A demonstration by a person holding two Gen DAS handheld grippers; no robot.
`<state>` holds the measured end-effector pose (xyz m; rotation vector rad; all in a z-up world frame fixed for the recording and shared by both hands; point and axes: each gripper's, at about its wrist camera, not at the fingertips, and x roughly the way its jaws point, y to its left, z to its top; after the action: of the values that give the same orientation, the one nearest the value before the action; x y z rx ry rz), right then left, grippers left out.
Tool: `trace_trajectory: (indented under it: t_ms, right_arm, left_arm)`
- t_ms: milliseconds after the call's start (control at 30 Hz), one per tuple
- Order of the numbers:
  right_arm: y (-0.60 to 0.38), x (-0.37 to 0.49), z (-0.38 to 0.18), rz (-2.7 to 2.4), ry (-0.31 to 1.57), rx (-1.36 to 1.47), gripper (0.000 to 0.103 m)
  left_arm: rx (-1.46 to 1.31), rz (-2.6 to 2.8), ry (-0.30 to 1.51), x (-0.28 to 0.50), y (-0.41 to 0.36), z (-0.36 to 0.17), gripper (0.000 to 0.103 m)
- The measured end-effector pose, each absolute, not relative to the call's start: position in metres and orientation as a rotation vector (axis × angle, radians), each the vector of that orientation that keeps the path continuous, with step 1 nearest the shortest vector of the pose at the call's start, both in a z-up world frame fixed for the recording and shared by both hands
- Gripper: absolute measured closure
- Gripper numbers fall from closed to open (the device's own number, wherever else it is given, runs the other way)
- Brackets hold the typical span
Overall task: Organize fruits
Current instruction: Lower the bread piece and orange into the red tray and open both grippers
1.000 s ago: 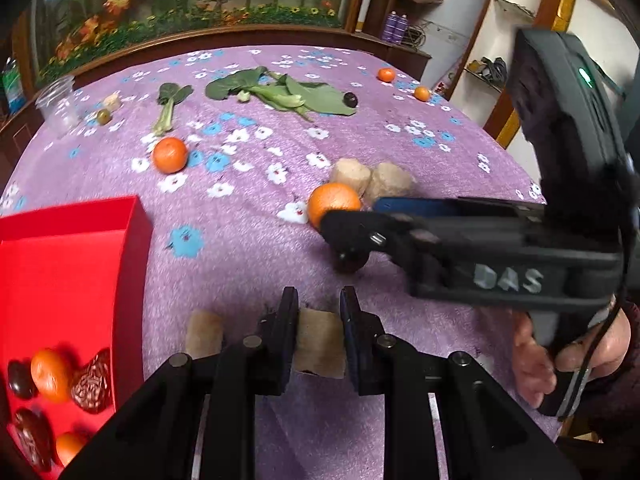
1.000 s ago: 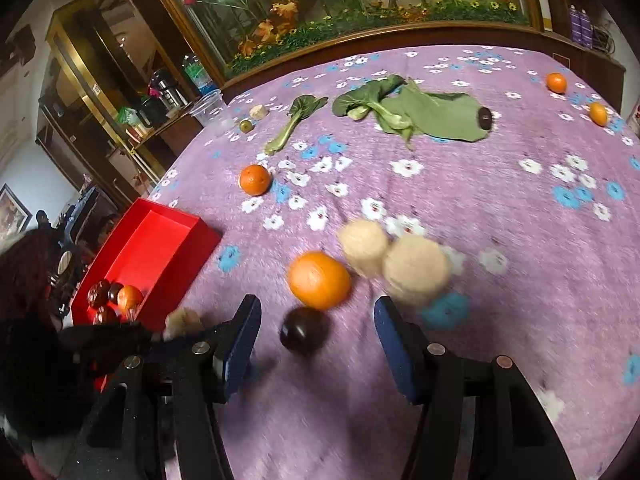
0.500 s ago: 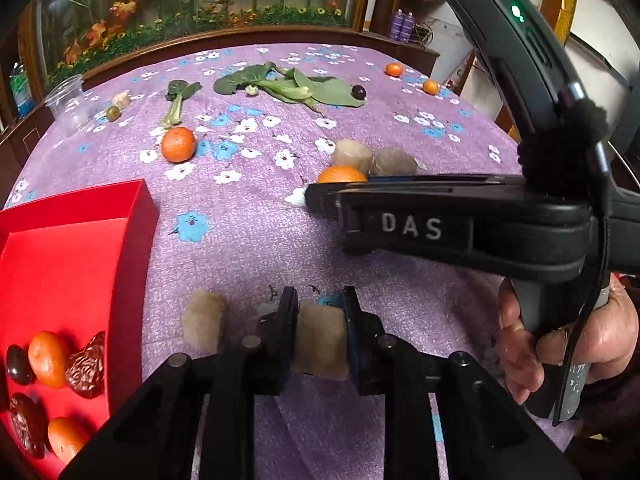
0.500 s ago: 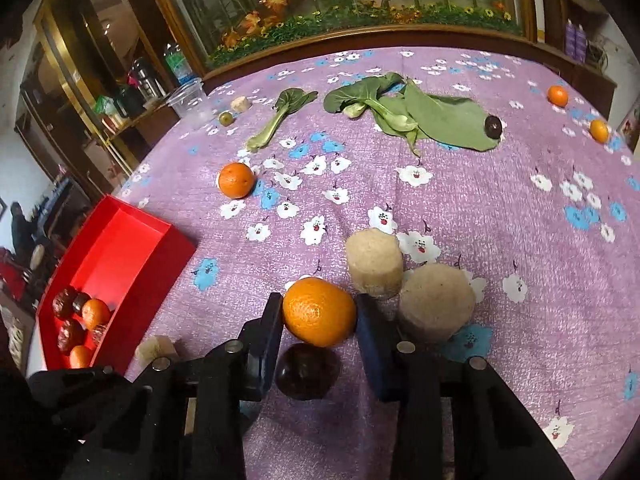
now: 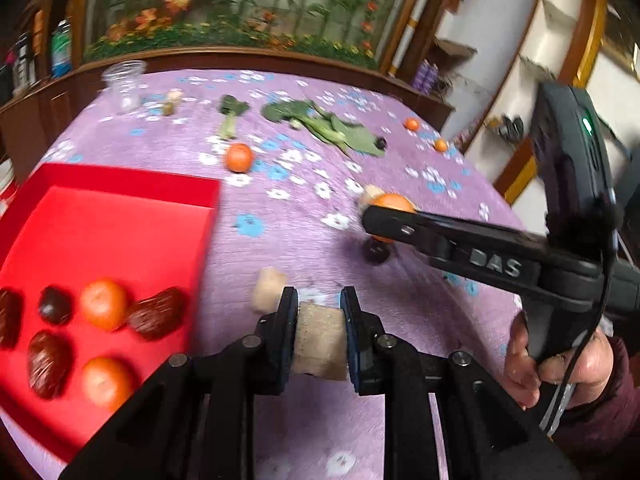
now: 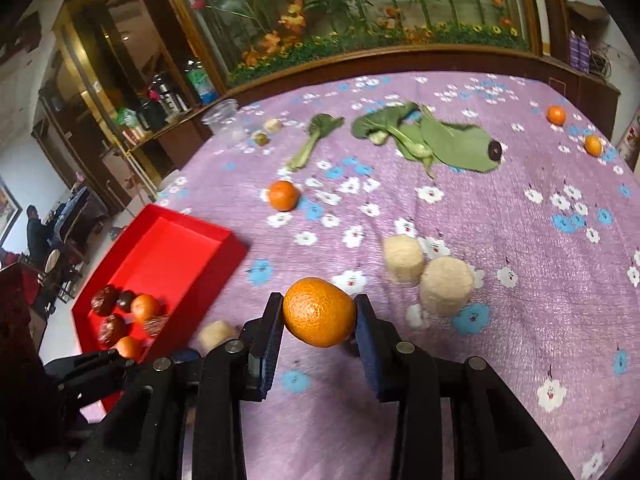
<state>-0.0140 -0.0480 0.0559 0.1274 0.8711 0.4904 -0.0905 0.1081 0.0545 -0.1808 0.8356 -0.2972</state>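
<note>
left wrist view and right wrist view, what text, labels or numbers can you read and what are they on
"DAS": pale letters on the side of the right gripper, seen in the left wrist view.
Bottle labels on the back ledge: too blurred to read.
Right wrist view: no readable text.

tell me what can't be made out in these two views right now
- Left wrist view: the red rectangular tray is cut off by the left edge, and the fruit in it is blurred.
- Left wrist view: the small dark round fruit on the cloth is partly hidden by the right tongs.
- Right wrist view: the same dark fruit is almost wholly hidden behind the held round orange.
- Right wrist view: the left tongs are hidden in the dark corner.
</note>
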Motion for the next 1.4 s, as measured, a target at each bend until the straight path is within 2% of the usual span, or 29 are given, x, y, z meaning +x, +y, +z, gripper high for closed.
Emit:
trace_trajectory:
  t_ms: [467, 900, 1067, 1200, 1333, 1400]
  right_arm:
    - [0.069, -0.046, 0.075, 0.697, 0.863, -0.012, 0.064]
    - [0.165, -0.019, 0.051, 0.703, 0.897, -0.176, 0.064]
    - [0.178, -0.015, 0.046, 0.711, 0.909, -0.196, 0.063]
    - [0.179, -0.014, 0.046, 0.716, 0.917, -0.175, 0.063]
    - [0.170, -0.019, 0.056, 0.716, 0.879, -0.154, 0.044]
    - [0.164, -0.022, 0.062, 0.714, 0.856, -0.149, 0.044]
  left_arm:
    - [-0.393, 0.058, 0.728, -0.118, 0.251, 0.067, 0.082]
    - [-0.462, 0.166, 0.746, -0.102, 0.315, 0.048, 0.081]
    - [-0.483, 0.164, 0.720, -0.107, 0.318, 0.054, 0.051]
    - [-0.504, 0.163, 0.699, -0.115, 0.320, 0.062, 0.044]
    - [-0.526, 0.170, 0.676, -0.123, 0.319, 0.071, 0.040]
    - [-0.528, 0.170, 0.666, -0.127, 0.316, 0.076, 0.040]
